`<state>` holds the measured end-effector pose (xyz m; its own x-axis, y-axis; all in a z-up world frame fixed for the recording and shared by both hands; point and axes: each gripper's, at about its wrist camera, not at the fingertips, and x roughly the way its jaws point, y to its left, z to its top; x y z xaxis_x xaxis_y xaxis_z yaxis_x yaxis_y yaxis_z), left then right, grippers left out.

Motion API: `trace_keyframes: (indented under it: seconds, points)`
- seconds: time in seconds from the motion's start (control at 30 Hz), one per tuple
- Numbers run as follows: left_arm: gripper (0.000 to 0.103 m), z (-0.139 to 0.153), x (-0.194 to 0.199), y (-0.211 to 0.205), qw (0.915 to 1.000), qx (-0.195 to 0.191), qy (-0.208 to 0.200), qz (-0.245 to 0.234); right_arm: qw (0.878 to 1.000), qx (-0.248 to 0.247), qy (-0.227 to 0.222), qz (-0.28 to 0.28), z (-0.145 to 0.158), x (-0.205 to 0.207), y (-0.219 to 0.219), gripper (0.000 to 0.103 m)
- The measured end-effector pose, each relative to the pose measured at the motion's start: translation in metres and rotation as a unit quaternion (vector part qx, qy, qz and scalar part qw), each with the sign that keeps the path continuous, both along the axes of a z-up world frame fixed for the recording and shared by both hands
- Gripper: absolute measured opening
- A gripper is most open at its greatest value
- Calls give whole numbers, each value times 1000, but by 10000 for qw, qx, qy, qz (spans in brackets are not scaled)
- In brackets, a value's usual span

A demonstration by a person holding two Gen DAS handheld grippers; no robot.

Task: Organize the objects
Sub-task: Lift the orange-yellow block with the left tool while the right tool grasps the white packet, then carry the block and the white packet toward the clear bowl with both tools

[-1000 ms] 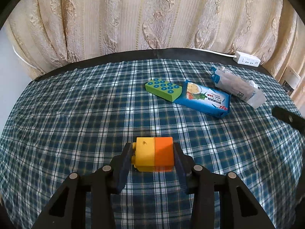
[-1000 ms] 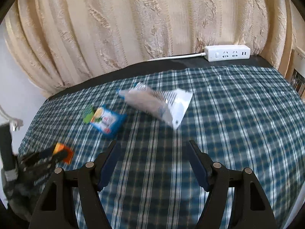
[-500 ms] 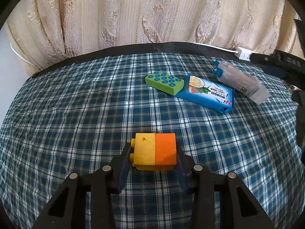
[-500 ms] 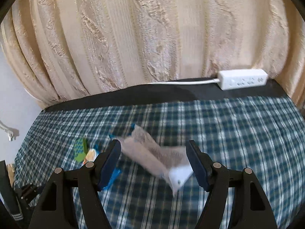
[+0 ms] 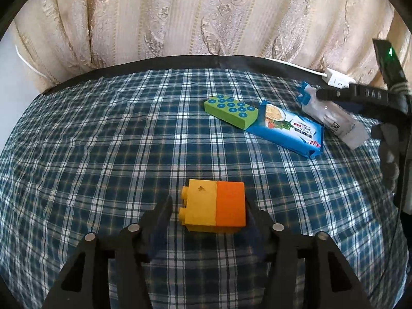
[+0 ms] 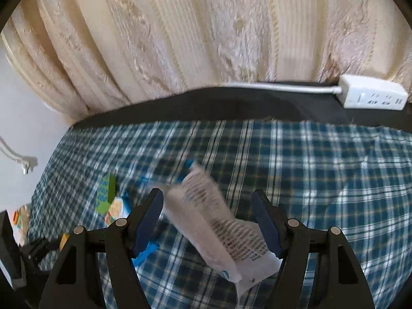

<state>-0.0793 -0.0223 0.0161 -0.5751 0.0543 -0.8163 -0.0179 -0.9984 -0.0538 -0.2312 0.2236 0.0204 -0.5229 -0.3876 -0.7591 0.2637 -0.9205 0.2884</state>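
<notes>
A yellow and orange toy block (image 5: pixel 215 207) lies on the plaid tablecloth (image 5: pixel 103 141). My left gripper (image 5: pixel 208 208) is open, its fingers on either side of the block with small gaps. A green dotted block (image 5: pixel 231 110) and a blue snack packet (image 5: pixel 292 130) lie farther back. A clear white wrapped packet (image 6: pixel 213 225) lies between the open fingers of my right gripper (image 6: pixel 207 217), which hovers just over it; that packet also shows in the left wrist view (image 5: pixel 332 118). The right wrist view is blurred.
A white power strip (image 6: pixel 370 96) with its cable sits on the dark table edge by the beige curtain (image 5: pixel 193 15). The right gripper body and gloved hand (image 5: pixel 388 152) stand at the right of the left wrist view.
My left gripper opened and let go of the yellow and orange block, which rests on the cloth. My right gripper moved forward over the clear packet, which now lies between its fingers.
</notes>
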Motion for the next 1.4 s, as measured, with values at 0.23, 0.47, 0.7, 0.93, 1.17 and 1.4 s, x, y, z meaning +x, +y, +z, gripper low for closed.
trace_keyframes:
  seconds: [0.23, 0.47, 0.7, 0.93, 1.17, 1.4]
  points:
    - [60, 0, 1, -3, 10000, 40, -16, 24, 9994, 167, -196, 224, -12, 13, -2, 72]
    - [61, 0, -2, -8, 9999, 98, -36, 92, 9990, 445, -51, 50, -16, 20, -8, 72]
    - [61, -1, -4, -5, 10000, 13, -27, 84, 9982, 545, 67, -245, -20, 20, -11, 59]
    - [45, 0, -3, 1, 10000, -30, 35, -29, 9981, 452, 74, -419, -20, 29, -6, 45]
    - [45, 7, 3, -3, 9998, 176, 88, -84, 9981, 200, 133, -563, -10, 63, 7, 44]
    - [45, 16, 12, 4, 9994, 202, 209, -187, 9974, -6, 129, -713, -5, 106, 19, 44]
